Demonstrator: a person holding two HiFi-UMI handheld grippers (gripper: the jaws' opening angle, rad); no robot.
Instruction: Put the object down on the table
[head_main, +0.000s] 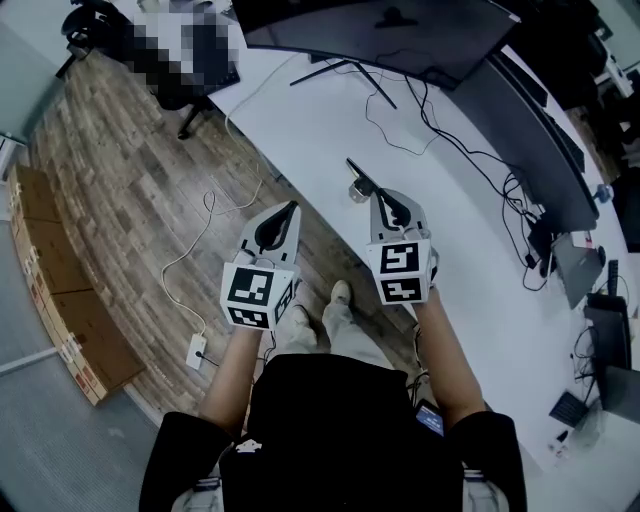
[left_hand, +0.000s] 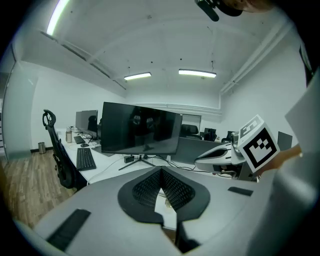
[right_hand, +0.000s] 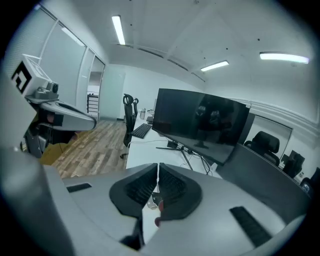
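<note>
A small pale object (head_main: 358, 190) with a thin dark stick (head_main: 360, 172) beside it lies near the front edge of the white table (head_main: 320, 130). It sits just ahead of my right gripper (head_main: 382, 198). In the right gripper view that gripper (right_hand: 158, 169) has its jaws together with nothing visible between the pads, and a small white and red thing (right_hand: 156, 201) shows on the table below them. My left gripper (head_main: 289, 208) hangs over the wooden floor, off the table's edge. It (left_hand: 161, 171) is shut and empty.
A wide curved monitor (head_main: 400, 30) on a stand and loose black cables (head_main: 420, 115) occupy the table's far side. An office chair (head_main: 190, 65) stands at the table's left end. Cardboard boxes (head_main: 60, 290) and a cabled socket (head_main: 196, 350) are on the floor.
</note>
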